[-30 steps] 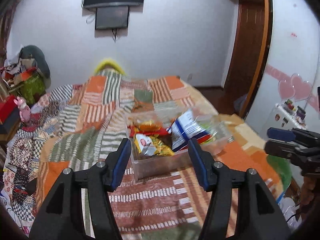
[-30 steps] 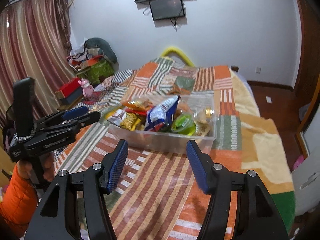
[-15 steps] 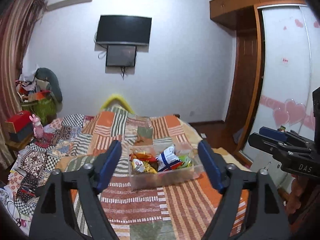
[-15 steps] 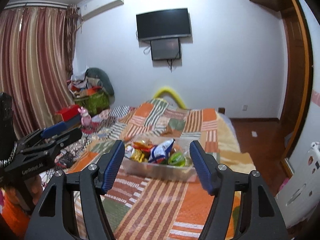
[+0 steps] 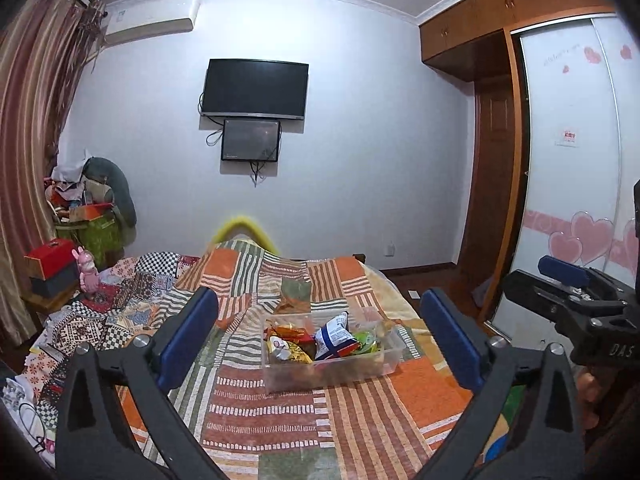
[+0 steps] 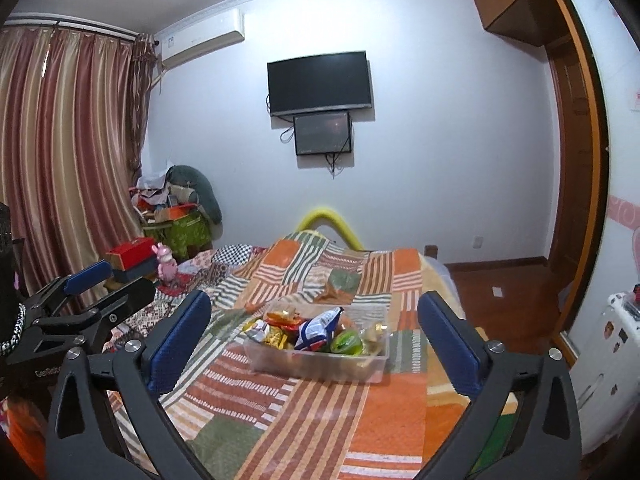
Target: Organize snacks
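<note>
The left hand-held gripper [image 5: 320, 344] and the right hand-held gripper [image 6: 314, 344] both stand spread wide, their jaws having just been opening, with nothing held between them. The right one's body reads "DAS", the left one's a partly legible "GenRobot". Farther off on the bed [image 5: 352, 412], a clear plastic box [image 6: 320, 364] holds the snacks [image 5: 316, 340]; their printing is too small to read. On the far wall hangs a television [image 5: 255, 89].

A pale wall [image 5: 360, 160] carries a black television [image 5: 255, 89] and an air conditioner [image 5: 150, 20] at upper left. Striped curtains [image 6: 68, 152] hang left; a wooden wardrobe [image 5: 492, 160] stands right, above the patchwork-covered bed [image 5: 272, 412].
</note>
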A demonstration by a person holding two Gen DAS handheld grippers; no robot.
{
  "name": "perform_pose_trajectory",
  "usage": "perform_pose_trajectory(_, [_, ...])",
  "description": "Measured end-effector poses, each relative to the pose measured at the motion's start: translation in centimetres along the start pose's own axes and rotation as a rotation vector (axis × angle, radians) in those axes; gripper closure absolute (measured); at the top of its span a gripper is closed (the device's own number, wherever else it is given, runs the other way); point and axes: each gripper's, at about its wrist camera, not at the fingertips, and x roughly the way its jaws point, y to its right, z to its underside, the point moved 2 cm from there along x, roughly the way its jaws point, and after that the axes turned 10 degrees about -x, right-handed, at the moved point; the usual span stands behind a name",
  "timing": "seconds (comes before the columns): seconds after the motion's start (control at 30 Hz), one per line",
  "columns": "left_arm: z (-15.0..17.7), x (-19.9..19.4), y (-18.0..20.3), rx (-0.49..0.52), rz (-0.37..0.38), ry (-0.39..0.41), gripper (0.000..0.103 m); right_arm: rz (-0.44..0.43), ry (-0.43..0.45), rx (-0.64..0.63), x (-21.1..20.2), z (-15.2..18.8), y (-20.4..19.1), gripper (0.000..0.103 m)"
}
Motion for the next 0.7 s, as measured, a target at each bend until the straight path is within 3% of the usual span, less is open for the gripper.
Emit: perform_pose_trajectory(0.7, [0.39,-0.29,0.60,0.019,0.018,0.010,0.000,0.022,0.019,-0.023,-1.02,0.35,-0.30,0.000])
